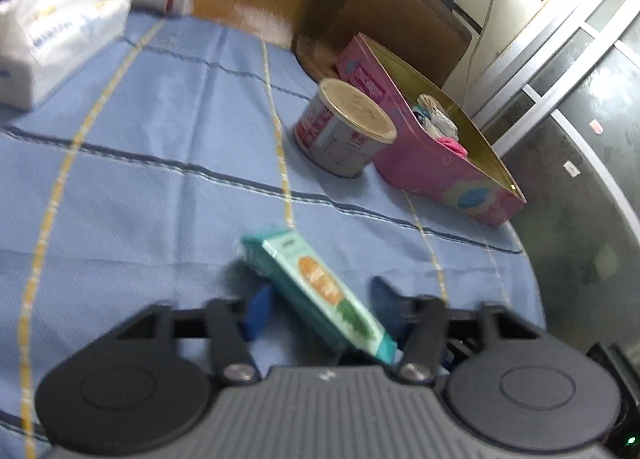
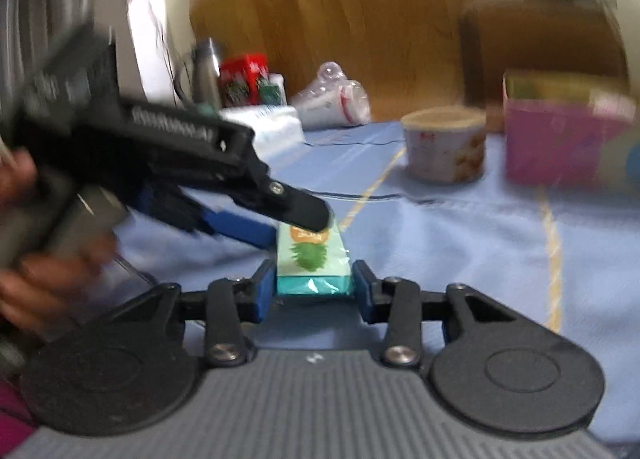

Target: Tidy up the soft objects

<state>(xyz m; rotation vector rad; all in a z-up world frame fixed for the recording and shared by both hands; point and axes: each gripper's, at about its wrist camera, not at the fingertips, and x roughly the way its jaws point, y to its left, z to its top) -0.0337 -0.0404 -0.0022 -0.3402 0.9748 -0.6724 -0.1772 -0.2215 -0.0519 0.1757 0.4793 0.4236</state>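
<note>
Small teal pack [image 2: 314,265] lying mid tablecloth [image 2: 460,227], near front edge. Right gripper [image 2: 314,291] squeezing its near end; left gripper [image 2: 298,229] pinching far end. Looking light, squashy, slippery; holding sides best.

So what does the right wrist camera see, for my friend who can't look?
A teal packet sits between the right gripper fingers, while the left gripper reaches its far end. Behind, on the blue tablecloth, stand a round tin and a pink box.
</note>
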